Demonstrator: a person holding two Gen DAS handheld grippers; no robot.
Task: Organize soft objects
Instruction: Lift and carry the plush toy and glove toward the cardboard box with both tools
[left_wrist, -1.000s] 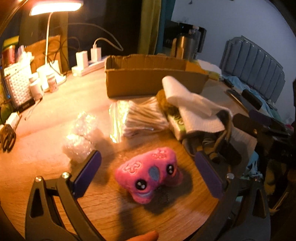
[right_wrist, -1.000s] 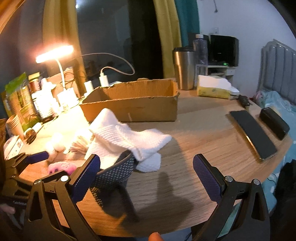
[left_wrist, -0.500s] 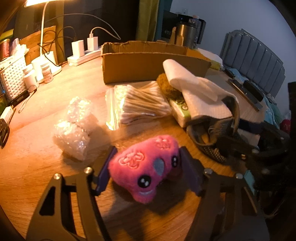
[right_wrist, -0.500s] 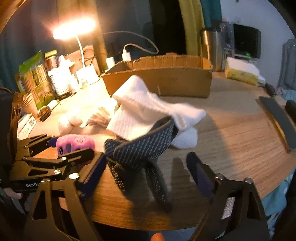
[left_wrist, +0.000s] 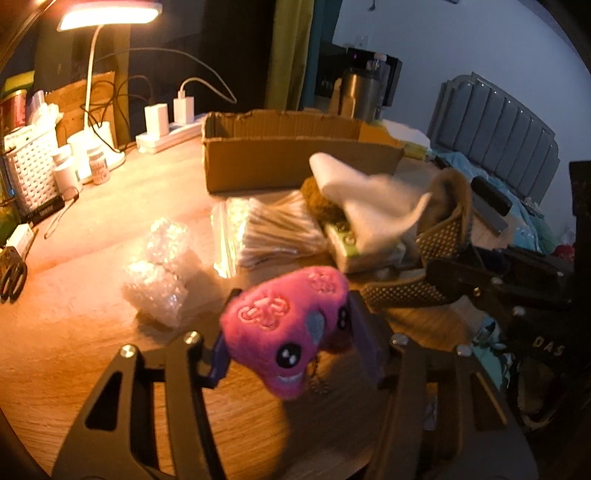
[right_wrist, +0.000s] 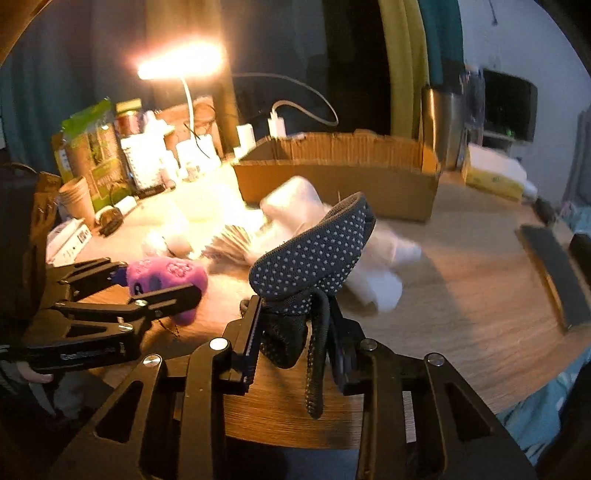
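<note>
My left gripper (left_wrist: 291, 350) is shut on a pink plush toy (left_wrist: 284, 325) and holds it just above the wooden table (left_wrist: 74, 332); the toy also shows in the right wrist view (right_wrist: 166, 277). My right gripper (right_wrist: 295, 347) is shut on a dark dotted sock (right_wrist: 310, 254), lifted off the table; the sock shows in the left wrist view (left_wrist: 439, 236). A white cloth (left_wrist: 369, 206) lies on a heap behind. An open cardboard box (left_wrist: 295, 155) stands farther back.
A bag of cotton swabs (left_wrist: 266, 232) and crumpled bubble wrap (left_wrist: 159, 269) lie left of the heap. A lamp (left_wrist: 110, 14), chargers, jars and a white basket (left_wrist: 29, 170) crowd the back left. A phone (right_wrist: 557, 277) lies near the right edge.
Both grippers closed: the left on the pink plush, the right on the dotted sock. Both objects have been lifted off the table.
</note>
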